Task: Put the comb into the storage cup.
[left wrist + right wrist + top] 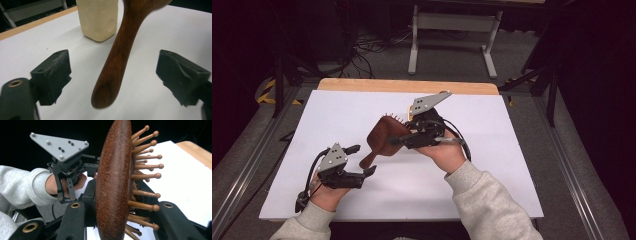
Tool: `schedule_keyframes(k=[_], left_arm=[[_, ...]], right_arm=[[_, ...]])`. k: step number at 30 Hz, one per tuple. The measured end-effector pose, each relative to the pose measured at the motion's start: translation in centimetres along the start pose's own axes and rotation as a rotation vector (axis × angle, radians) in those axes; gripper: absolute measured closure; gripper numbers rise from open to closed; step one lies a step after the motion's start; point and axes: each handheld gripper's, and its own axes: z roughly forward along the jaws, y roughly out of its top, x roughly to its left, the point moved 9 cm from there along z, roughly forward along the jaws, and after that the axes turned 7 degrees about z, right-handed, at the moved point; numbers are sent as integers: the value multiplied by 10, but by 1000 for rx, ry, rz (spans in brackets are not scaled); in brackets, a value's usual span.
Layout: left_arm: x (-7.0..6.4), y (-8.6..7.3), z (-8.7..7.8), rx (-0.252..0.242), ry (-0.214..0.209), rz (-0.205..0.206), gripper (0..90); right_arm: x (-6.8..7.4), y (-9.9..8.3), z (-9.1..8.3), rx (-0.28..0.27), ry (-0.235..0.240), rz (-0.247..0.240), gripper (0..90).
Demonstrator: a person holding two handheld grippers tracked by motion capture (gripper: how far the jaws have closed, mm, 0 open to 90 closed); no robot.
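Nearest the person, the left gripper (pixel 362 161) sits low over the white table sheet (pixel 492 170), its jaws spread wide with nothing between the pads. In the left gripper view the two black pads (pixel 53 75) stand well apart, and the brown wooden handle (pixel 117 60) of the hairbrush comes down into the gap between them, its rounded end hanging just above the sheet, touching neither pad. From above, that handle tip (pixel 368 160) lies just beside the left gripper's jaws.

A little farther out, the right gripper (pixel 404 135) is clamped on the wooden hairbrush (pixel 384 140), holding the oval head up off the sheet, tilted, with the handle slanting down toward the left gripper. The right gripper view puts us right on it: the brush head (pixel 113 182) stands edge-on between the jaws, smooth speckled back to one side, round-tipped wooden pins (pixel 146 175) sticking out the other way, the jaws closed on it from both sides. Behind the head, the left gripper's grey three-cornered plate (pixel 61 145) and the person's sleeve (pixel 22 185) show.

Farther still, in the left gripper view, a cream-coloured block with shallow dimples (pixel 98 18) stands on the sheet behind the handle. Beyond it runs the table's wooden edge (pixel 407 86), and past that a grey metal frame (pixel 452 30) on the floor.
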Motion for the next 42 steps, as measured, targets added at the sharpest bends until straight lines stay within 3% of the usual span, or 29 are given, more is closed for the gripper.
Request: schedule_keyframes(k=[6,26,31,42], left_arm=[[6,0,-2,-23,14,-14,37],[32,-13,-12,-15,87,-36,18],[32,-14,-12,-8,101,-21,20],[34,-16,-13,-2,110,-28,20]], right_arm=[[-2,13,-16,-22,-28,-12,598],[-22,36,-70,-86,-158,-19,597],[-30,39,-82,-101,-209,-3,597],[-46,42,-110,-142,-300,16,596]])
